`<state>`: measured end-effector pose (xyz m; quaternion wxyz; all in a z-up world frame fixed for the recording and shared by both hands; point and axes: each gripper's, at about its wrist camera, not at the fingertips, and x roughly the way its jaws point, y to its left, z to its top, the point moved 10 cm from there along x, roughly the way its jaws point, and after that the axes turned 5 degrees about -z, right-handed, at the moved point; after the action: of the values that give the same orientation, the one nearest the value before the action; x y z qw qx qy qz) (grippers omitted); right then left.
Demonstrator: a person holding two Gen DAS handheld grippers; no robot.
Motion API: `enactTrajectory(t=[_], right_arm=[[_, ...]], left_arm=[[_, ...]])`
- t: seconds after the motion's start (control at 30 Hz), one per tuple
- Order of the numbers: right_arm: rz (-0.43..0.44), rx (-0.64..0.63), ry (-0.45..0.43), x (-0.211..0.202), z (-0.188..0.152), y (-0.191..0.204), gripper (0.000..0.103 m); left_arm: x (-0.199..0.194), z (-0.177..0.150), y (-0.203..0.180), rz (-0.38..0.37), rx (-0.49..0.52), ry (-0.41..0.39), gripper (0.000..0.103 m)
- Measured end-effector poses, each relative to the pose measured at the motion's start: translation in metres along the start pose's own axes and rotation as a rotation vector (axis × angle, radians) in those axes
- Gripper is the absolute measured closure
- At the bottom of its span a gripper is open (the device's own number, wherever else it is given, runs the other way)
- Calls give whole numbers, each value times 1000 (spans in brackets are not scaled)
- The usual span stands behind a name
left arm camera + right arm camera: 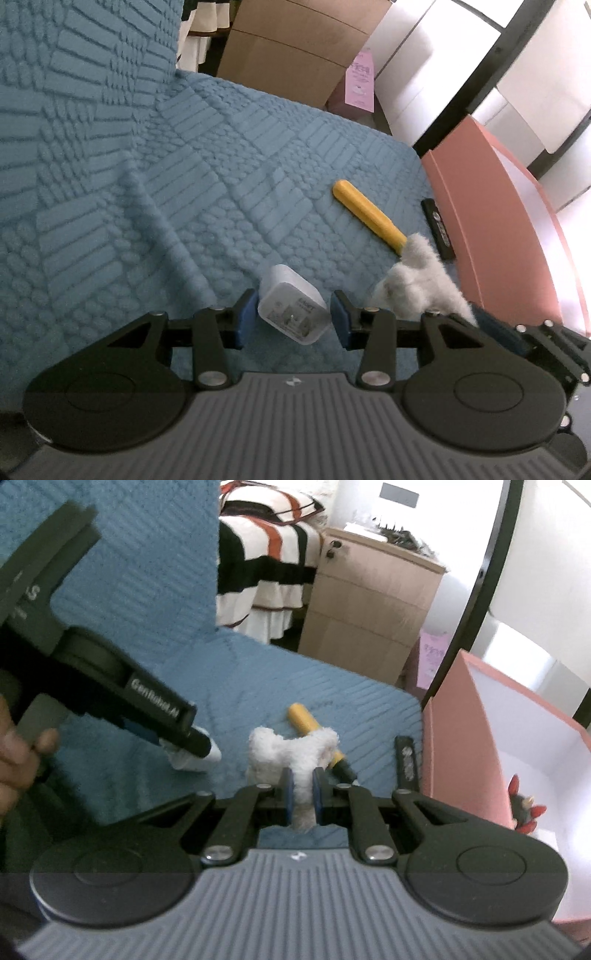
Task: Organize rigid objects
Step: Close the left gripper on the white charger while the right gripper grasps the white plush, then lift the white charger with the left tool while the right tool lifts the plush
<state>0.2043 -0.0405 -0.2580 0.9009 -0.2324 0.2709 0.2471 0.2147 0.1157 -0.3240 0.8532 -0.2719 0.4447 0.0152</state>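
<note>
A white plug-in charger (291, 314) sits tilted between the blue pads of my left gripper (291, 310), which is shut on it just above the blue quilted cover (184, 184). My right gripper (303, 779) is shut on a white plush toy (291, 749), which also shows as a plush toy (417, 280) at the right of the left wrist view. A yellow-handled tool (365, 214) lies on the cover beyond both grippers. A flat black bar (437, 229) lies beside the wall of the pink box (498, 240).
The pink box (461, 738) stands open at the right, with a red spiky toy (524, 805) inside. Behind the blue cover are a tan cabinet (369, 602) and a striped cloth (266, 572). A person's hand (18, 753) holds the left gripper.
</note>
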Motion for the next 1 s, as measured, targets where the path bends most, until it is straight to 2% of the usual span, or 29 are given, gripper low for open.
enactTrajectory(t=[0.27, 0.43, 0.53, 0.6, 0.67, 0.83, 0.9, 1.0], right_arm=[[21, 17, 87, -3, -27, 0, 89], [67, 89, 143, 1, -37, -3, 87], [78, 108, 154, 3, -40, -4, 86], [97, 136, 166, 5, -41, -4, 85], [107, 169, 172, 8, -41, -6, 81], [147, 253, 172, 11, -37, -5, 42], [159, 270, 159, 12, -33, -3, 38], [155, 280, 144, 15, -27, -1, 38]], left_arm=[[-1, -18, -1, 23, -25, 13, 54], [6, -17, 2, 31, -34, 31, 52], [7, -17, 2, 19, -48, 32, 44], [9, -16, 0, 10, -51, 36, 36], [11, -16, 0, 20, -51, 34, 35], [16, -14, 0, 23, -59, 40, 35], [16, -13, 1, 24, -65, 37, 35], [15, -12, 4, 25, -74, 34, 35]])
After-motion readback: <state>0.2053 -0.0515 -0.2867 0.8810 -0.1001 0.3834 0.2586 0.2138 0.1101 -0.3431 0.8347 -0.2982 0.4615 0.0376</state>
